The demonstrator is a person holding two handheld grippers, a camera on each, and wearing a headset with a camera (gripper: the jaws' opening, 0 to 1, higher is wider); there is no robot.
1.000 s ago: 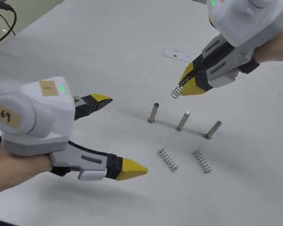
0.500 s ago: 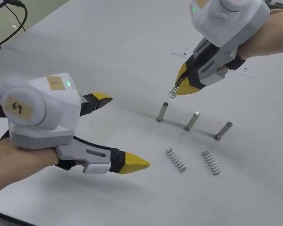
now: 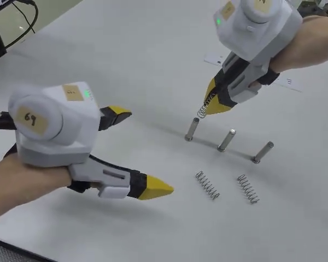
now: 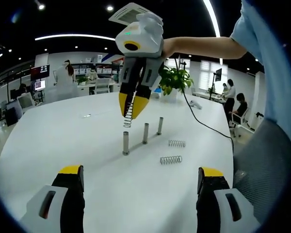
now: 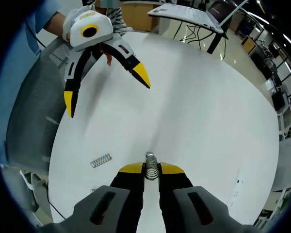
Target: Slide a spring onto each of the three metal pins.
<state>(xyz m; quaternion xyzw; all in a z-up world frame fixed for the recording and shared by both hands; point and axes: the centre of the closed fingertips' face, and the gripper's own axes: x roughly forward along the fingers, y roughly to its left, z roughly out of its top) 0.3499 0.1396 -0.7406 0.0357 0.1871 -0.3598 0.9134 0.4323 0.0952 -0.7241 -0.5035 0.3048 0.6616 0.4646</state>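
Counter [image 3: 126, 54] is smooth matt white, pretty plain. Every pin [image 3: 192, 129] is shiny bare metal, every spring [image 3: 207, 184] thin bright wire. Left claw [image 3: 146, 152] and right claw [image 3: 210, 107]: smooth white plastic shells, matt yellow tips.

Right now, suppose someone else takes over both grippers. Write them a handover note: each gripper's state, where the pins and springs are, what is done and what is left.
Right gripper: shut on a spring, hanging just above the first pin, leftmost in the head view; not on it yet.
Left gripper: open, holding nothing, above the table beside the pins.
The second pin and third pin are bare too.
One loose spring and another lie on the table in front of the row.
Done: one spring picked up.
Left: seat it, then fit the two loose ones.
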